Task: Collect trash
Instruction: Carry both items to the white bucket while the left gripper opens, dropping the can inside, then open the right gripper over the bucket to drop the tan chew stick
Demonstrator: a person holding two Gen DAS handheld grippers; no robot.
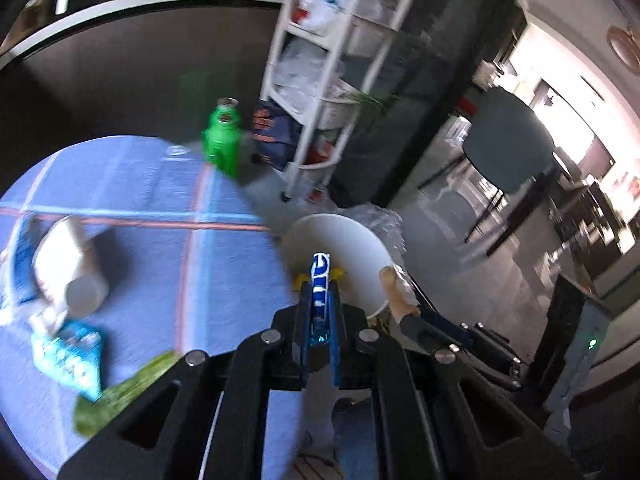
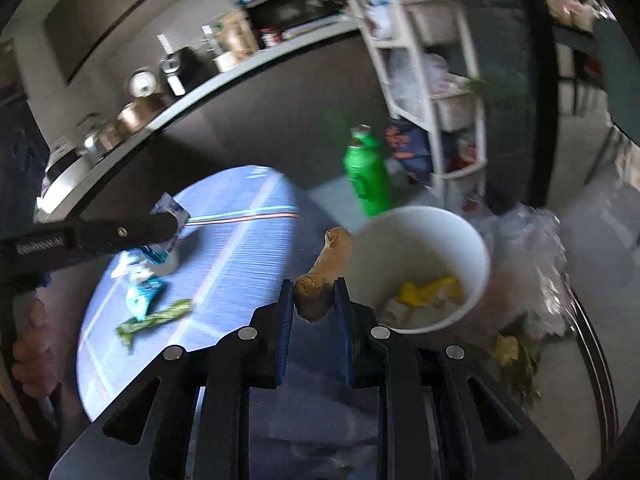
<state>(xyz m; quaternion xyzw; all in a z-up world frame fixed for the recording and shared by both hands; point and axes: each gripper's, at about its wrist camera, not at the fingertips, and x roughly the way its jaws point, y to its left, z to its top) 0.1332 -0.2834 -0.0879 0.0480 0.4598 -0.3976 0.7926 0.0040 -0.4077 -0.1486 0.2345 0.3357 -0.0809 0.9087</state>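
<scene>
My left gripper is shut on a blue and white wrapper, held edge-on just in front of a white paper cup. My right gripper is shut on a tan bone-shaped piece, held left of the same cup, which holds yellow and white scraps. The bone also shows in the left wrist view, at the cup's right rim. On the blue round table lie a fallen white cup, a blue packet and a green wrapper.
A green bottle stands at the table's far edge. A clear plastic bag sits behind the cup in a dark wire bin. A white shelf rack, a dark counter with pots and a chair stand around.
</scene>
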